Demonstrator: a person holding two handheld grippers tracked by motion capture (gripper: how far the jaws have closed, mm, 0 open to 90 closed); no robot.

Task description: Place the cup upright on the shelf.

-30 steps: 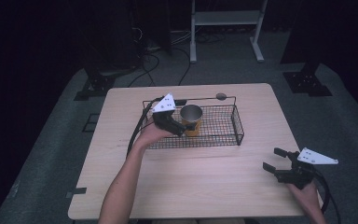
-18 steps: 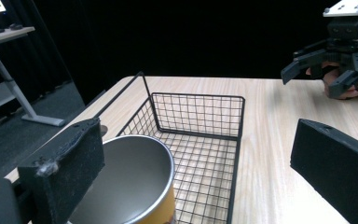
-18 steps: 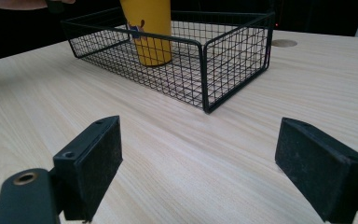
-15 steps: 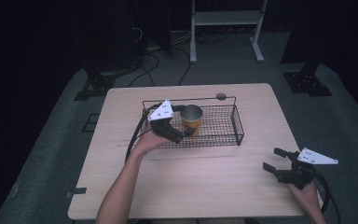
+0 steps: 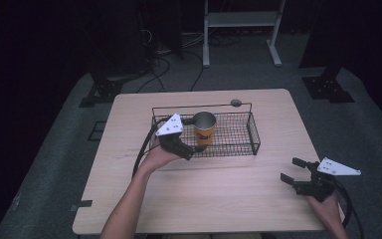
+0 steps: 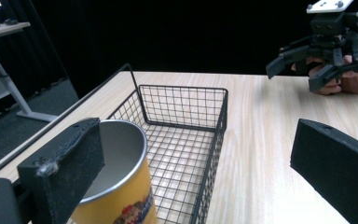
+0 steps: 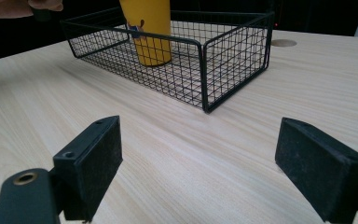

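A: High view placement?
B: Fixed above the person's side, facing forward and down; whole tabletop (image 5: pixel 219 199) seen from afar, dark floor beyond.

A: Left gripper view?
B: Low, close beside the wire basket (image 6: pixel 200 140), looking across the tabletop toward the right hand-held gripper (image 6: pixel 303 70).

A: Right gripper view?
B: Near table level, facing the basket from farther off.

A: Shared?
B: Basket and yellow cup (image 7: pixel 151 32), in all three views.
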